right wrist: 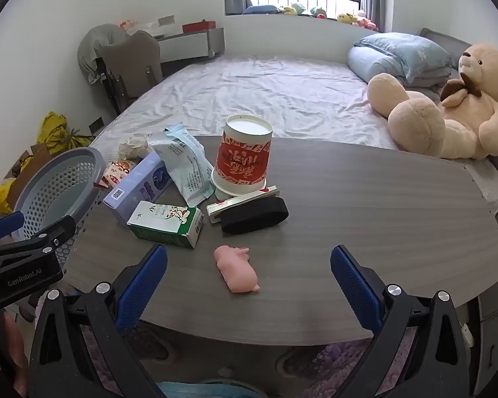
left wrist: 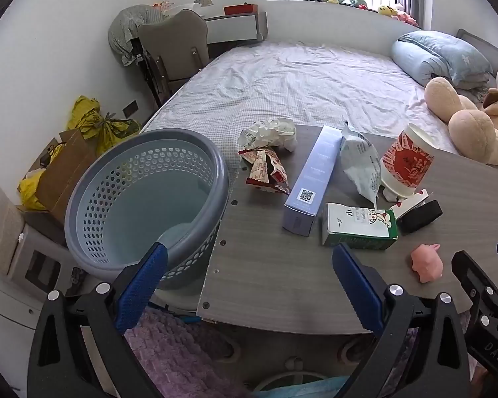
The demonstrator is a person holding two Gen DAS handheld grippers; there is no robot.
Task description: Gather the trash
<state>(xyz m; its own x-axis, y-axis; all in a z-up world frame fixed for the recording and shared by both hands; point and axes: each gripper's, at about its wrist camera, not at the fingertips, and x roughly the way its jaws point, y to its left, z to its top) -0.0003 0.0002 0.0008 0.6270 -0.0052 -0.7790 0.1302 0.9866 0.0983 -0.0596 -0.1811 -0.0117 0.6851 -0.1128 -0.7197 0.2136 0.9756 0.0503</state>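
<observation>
Both grippers, left [left wrist: 249, 272] and right [right wrist: 249, 272], hang wide open and empty over the table [right wrist: 348, 232], trash piled just right of the basket [left wrist: 142, 205], so start with the near carton [right wrist: 166, 222], gripping its long sides squarely.

- A bedroom in someone's home.
- A wide bed [right wrist: 265, 93] with a rumpled pale sheet fills the middle.
- A folded blue quilt [right wrist: 398, 56] and a big teddy bear [right wrist: 448, 109] lie at its head.
- Small plush toys [right wrist: 315, 10] line the barred window's sill.
- A padded chair [right wrist: 129, 63] stands by a wall-side desk [right wrist: 189, 41].
</observation>
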